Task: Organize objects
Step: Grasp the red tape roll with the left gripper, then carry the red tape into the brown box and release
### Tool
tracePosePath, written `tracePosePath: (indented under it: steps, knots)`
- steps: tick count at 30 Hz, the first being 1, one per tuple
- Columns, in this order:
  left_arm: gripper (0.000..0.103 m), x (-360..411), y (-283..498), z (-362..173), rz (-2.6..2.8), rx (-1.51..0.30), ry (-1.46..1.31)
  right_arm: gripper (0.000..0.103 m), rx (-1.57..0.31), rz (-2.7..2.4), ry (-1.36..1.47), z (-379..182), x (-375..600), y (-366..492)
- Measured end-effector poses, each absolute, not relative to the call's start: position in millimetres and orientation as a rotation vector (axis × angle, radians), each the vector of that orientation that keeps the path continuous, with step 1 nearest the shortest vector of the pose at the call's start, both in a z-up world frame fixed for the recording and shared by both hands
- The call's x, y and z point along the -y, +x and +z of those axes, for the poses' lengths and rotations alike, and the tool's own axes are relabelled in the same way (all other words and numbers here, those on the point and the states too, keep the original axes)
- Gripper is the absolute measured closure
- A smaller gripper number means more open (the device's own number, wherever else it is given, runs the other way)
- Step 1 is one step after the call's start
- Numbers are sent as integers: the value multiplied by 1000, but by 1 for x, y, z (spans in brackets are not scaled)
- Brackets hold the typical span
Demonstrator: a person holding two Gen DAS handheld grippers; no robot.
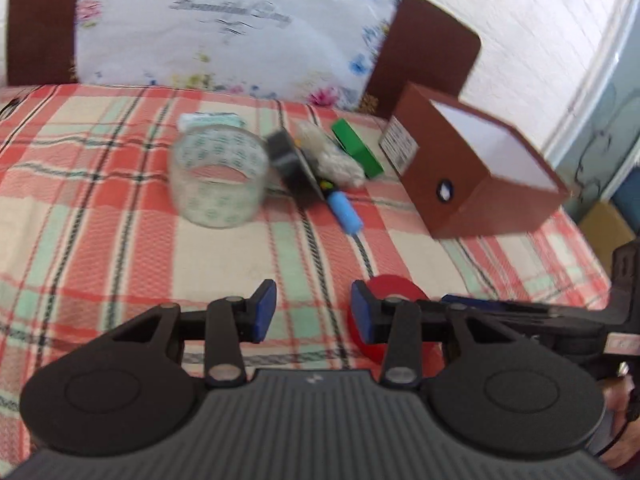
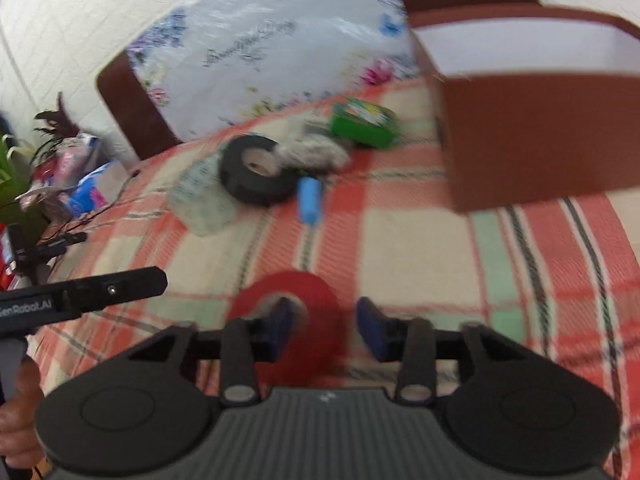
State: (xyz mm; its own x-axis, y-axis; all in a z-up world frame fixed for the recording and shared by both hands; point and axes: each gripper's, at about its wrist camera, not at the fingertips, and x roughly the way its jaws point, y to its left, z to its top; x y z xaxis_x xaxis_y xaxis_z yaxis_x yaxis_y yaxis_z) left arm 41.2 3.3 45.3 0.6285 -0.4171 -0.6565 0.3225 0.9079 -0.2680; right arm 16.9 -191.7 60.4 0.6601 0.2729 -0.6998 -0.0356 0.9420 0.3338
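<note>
Nearest the onlooker, the right gripper (image 2: 324,326) is hanging over the red tape roll (image 2: 286,320), which is lying flat on the plaid bedcover (image 2: 420,240); its jaws are standing apart, one finger (image 2: 280,326) appearing to sit over the roll's centre hole and the other outside the rim, with no pad visibly pressing on the wall (the view is smeared by motion, so contact cannot be confirmed). Just beside it, the left gripper (image 1: 312,312) is pointing down at bare cloth with its jaws spread and nothing between them, the red roll showing just behind its right-hand finger. Farther back, a loose cluster is lying in the middle of the bed: a clear tape roll (image 1: 218,176) standing on its rim, a black tape roll (image 2: 256,174) leaning against it, a blue cylindrical item (image 1: 344,210), a crumpled whitish bundle (image 2: 310,154) and a green box (image 2: 366,122). To the right, the brown open-topped box (image 1: 478,168) is sitting on the cover, seemingly empty, and is judged the likely receptacle. Beyond are a floral plastic-wrapped bundle (image 1: 224,28) and the brown headboard (image 1: 432,60). Risks noted: if the jaws close off-centre, the roll's wall could slip out or the roll could tip and roll away; the soft bedding could give under pressure; the two grippers, working this close, could knock one another.
</note>
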Motion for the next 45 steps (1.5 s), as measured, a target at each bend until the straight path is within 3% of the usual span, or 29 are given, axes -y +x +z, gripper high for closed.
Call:
tracePosePath:
  steps: [4,8,10,12,15,21,24,29,34,45]
  knots:
    - [61,18,49,40,-447,-842,-110,45,-761,251,225,68,194,-2]
    - [61,35,55,32,-440,-917,-90,27,-709,341,-6,63,168,-19]
    - [59,46,54,24,-443,-939,-64,27,-691,361,-112,56,153,-22]
    - [69,54,55,19,-436,-930,-38,29,-669,345,-203,48,142,-16]
    - [74,60,60,29,-396,-935,-33,31,-682,378,-176,44,144,-4]
    - [74,122,78,130,-492,-693,64,31,-438,271,-263,114,187,-4]
    - [75,169,108,158,-540,-595,141,31,-406,188,-244,149,230,29]
    - [75,214,174,129,-543,-694,134,31,-549,162,-105,139,293,100]
    - [75,227,184,101,-510,-732,160,29,-643,182,-101,110,300,127]
    - [74,202,142,127,-440,-613,198,34,-518,116,-24,124,307,90]
